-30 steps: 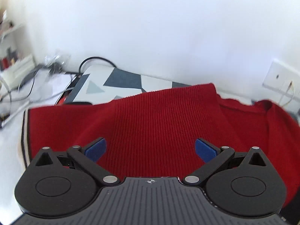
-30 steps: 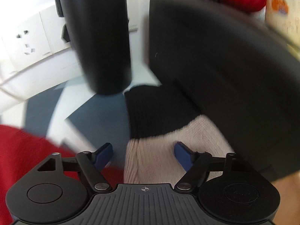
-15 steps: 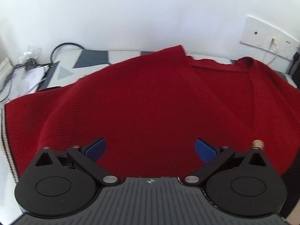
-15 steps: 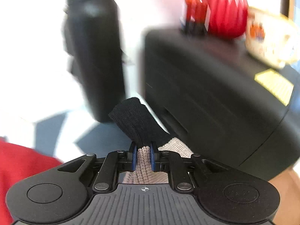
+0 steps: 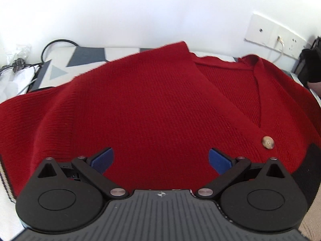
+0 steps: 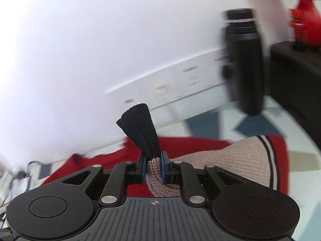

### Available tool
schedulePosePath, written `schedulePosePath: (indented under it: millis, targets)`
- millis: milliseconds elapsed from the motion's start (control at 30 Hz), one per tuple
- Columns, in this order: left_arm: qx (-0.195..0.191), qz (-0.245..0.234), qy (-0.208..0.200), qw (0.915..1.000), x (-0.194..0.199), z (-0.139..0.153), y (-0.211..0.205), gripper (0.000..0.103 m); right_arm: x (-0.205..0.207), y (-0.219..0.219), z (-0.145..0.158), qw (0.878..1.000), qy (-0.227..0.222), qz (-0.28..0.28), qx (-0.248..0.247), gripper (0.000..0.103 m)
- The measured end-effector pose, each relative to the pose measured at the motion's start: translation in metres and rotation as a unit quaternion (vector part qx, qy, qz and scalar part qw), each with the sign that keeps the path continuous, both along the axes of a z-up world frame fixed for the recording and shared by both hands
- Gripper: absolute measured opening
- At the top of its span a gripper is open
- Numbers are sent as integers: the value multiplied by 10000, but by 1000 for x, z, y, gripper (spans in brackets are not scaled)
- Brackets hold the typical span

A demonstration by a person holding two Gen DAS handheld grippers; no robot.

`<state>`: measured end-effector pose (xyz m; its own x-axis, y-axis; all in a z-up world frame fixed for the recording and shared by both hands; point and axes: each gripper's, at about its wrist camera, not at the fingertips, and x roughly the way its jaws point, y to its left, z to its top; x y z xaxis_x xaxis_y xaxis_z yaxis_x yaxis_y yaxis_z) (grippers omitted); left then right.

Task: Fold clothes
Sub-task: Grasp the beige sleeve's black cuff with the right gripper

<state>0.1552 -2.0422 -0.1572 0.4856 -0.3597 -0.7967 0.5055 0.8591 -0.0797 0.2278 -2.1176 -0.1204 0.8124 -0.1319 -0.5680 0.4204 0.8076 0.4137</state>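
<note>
1. Left wrist view first: our left gripper (image 5: pixel 160 158) hangs over the red cardigan (image 5: pixel 144 108) with its blue pads (image 5: pixel 103 156) spread wide and nothing between them. A second ago we saw much more of the patterned tabletop (image 5: pixel 80 54) at eleven o'clock; now red knit fills nearly the whole view, and a horn button (image 5: pixel 267 142) has come into sight at three o'clock, near the right pad. We have sunk closer to the body of the garment.

2. Also in that view, the V-neck opening (image 5: pixel 254 92) sits at two o'clock and the striped hem edge (image 5: pixel 6 178) at eight o'clock, so the cardigan lies spread flat across the table, front side up.

3. Right wrist view: our right gripper (image 6: pixel 152 164) is clamped on the sleeve cuff (image 6: pixel 140 128); the beige knit is pinched between the pads and the black ribbed end stands up toward twelve o'clock. A second ago these jaws were apart with the cuff lying flat on the table beneath them. Since then they have closed and lifted it.

4. Behind the cuff, the black bottle (image 6: pixel 243 60) has slid from eleven o'clock to two o'clock, so we have swung toward the red body.

5. We judge the sleeve fold is under way: the cuff is secured and is being carried inward across the cardigan, while the left gripper stands ready to pin or smooth.
</note>
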Motion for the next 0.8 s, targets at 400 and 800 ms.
schedulePosePath:
  millis: [400, 800]
  targets:
    - [-73, 474, 71, 9988, 23, 6, 49, 103, 60, 175, -55, 9892, -66, 1354, 566, 13]
    - [-332, 519, 327, 9976, 31, 7, 41, 103, 52, 210, -86, 9842, 142, 1585, 779, 13]
